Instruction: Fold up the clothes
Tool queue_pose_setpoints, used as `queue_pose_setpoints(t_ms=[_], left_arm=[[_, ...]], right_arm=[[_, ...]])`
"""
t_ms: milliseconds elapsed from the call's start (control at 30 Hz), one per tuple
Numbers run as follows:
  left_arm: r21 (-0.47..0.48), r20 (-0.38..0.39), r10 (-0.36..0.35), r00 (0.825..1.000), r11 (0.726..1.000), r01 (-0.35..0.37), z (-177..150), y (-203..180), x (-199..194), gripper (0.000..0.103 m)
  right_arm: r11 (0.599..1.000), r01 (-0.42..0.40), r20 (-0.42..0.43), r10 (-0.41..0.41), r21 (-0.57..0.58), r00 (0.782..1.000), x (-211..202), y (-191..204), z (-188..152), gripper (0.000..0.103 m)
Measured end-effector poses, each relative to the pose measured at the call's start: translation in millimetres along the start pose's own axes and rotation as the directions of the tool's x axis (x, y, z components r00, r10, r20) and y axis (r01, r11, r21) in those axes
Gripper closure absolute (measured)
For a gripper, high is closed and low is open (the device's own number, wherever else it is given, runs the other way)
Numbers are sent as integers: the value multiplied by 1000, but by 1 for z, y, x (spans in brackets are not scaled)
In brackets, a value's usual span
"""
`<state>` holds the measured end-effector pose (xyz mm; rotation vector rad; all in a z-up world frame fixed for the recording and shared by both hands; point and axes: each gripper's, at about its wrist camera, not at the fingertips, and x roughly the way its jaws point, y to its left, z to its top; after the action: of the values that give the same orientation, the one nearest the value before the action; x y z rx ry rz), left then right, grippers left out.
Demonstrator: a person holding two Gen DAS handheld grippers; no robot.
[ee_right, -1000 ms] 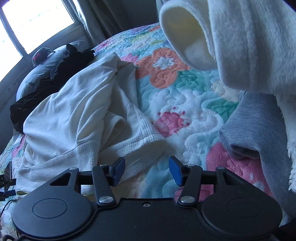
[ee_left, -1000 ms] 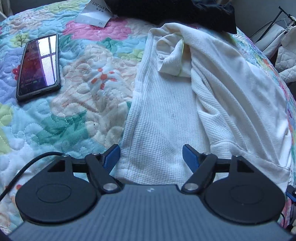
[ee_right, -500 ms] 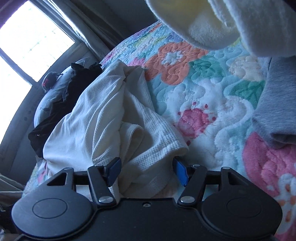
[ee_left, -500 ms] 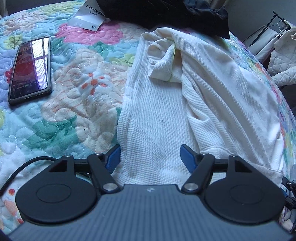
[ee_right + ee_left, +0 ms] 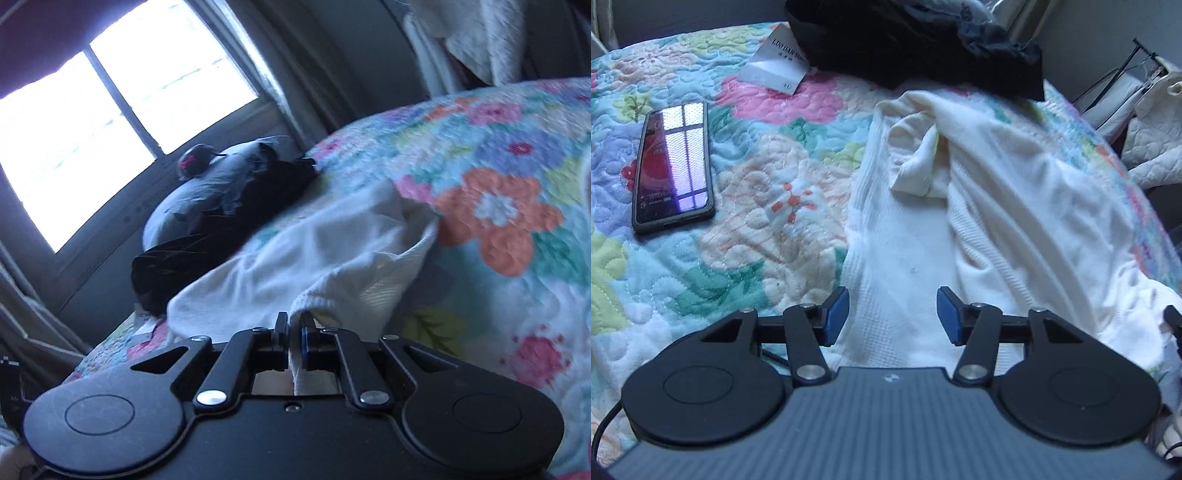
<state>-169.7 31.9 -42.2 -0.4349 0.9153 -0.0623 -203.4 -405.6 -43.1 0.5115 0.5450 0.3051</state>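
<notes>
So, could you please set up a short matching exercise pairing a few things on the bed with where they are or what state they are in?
Things:
1. phone
2. white shirt
3. black garment
4. paper tag

States:
A. pinched by the right gripper
B. face up, reflecting a window
C. heaped at the quilt's far end
D. printed, beside the dark heap

Pairs: 1-B, 2-A, 3-C, 4-D

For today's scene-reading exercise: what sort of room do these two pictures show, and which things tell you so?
Most likely a bedroom. A floral quilt covers what looks like a bed, a pillow lies under the window, and clothes such as the white waffle-knit garment lie on top.
</notes>
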Motion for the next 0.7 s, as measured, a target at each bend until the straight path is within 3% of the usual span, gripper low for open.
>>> queue_pose_setpoints(t_ms=[67,133,267,367,433,533,600,700], left_arm=[[8,36,-105,994,994,105,10,-9,-16,46],[43,31,-211,977,977,209,16,-27,-18,29],[128,-44,-312,949,941,315,11,-81,15,29],[219,-115,-340,933,908,358,-2,-121,52,29],[233,-159,-367,917,888,396,-10,-139,70,29],[267,-194,-414,889,850,454,-22,-161,82,29],[306,-209,-429,879,825,475,-31,-173,81,28],[354,-229,-404,886,813,462,-40,-182,82,27]], right_arm=[[997,-66,-32,65,-26,997,5,20,1,94],[994,-86,-58,82,-68,995,13,37,-3,95],[998,-52,-102,49,-28,994,25,33,-15,95],[1000,-10,-102,11,7,995,16,19,-17,95],[999,24,-96,-21,29,995,6,8,-16,94],[994,66,-84,-58,91,995,-9,-15,-16,81],[984,73,-88,-60,163,994,-15,-33,-20,50],[957,120,-117,-92,264,989,-15,-59,-27,43]])
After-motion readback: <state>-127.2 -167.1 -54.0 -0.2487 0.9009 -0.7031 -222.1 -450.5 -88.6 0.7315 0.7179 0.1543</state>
